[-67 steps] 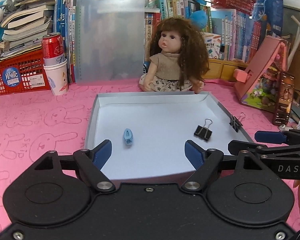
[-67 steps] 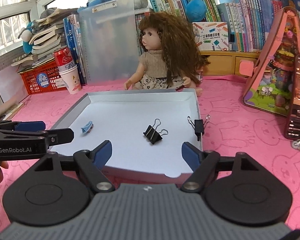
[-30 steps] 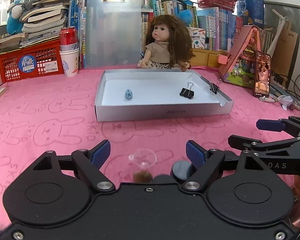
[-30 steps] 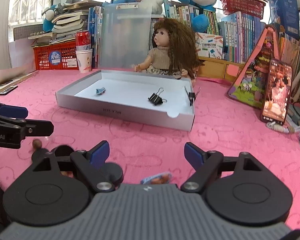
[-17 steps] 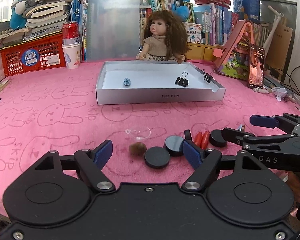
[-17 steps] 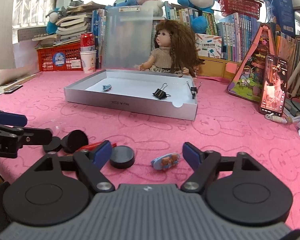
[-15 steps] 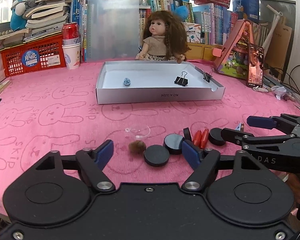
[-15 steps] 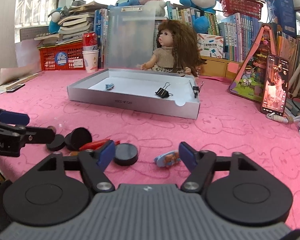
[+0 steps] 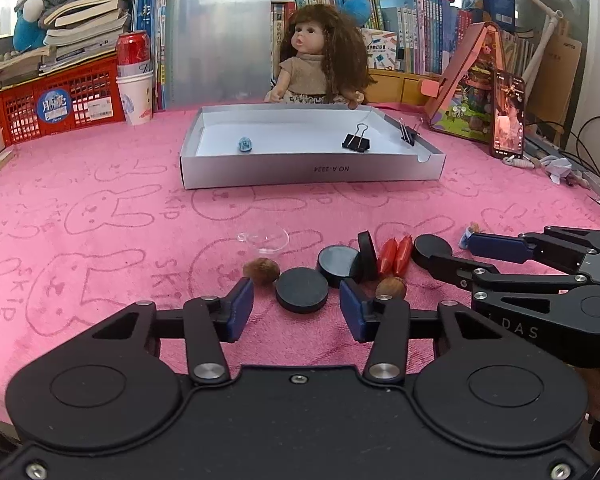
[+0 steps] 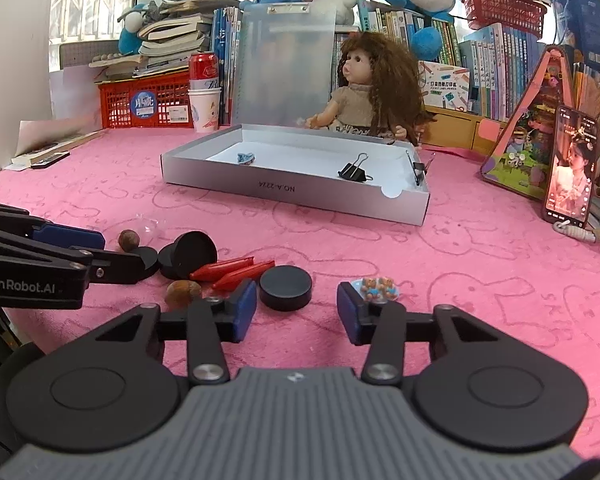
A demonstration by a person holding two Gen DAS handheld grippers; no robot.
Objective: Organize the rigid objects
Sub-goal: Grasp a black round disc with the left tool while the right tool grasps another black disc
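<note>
A flat black disc (image 9: pixel 301 295) lies on the pink desk (image 9: pixel 100 216) just ahead of my left tongs (image 9: pixel 296 307). It looks hard, light and smooth-rimmed, so I judge it is best pinched across its round edge, low against the cloth, where slick sides could slip. In the right wrist view another black disc (image 10: pixel 286 281) sits just ahead of my right tongs (image 10: pixel 296 307), with a small blue charm bearing two bears (image 10: pixel 376 287) touching the right-hand pad.

Around the discs lie more black discs, one standing on edge (image 9: pixel 367 255), two red pointed pieces (image 9: pixel 396 255), two brown nuts (image 9: pixel 261 271) and a clear little dish (image 9: pixel 265 239). The dish looks fragile, and the nuts, being round, may roll.

Both tongs have just been narrowing. The left pair is still released, with its disc partly in the gap and not pinched. The right pair also grips nothing I can see.

Farther back stands the grey tray (image 9: pixel 312 169), already holding a small blue piece (image 9: pixel 245 144) and a black binder clip (image 9: pixel 356 142), with another clip (image 9: pixel 409 133) on its right rim. A doll (image 9: pixel 320 56) sits behind it.
</note>
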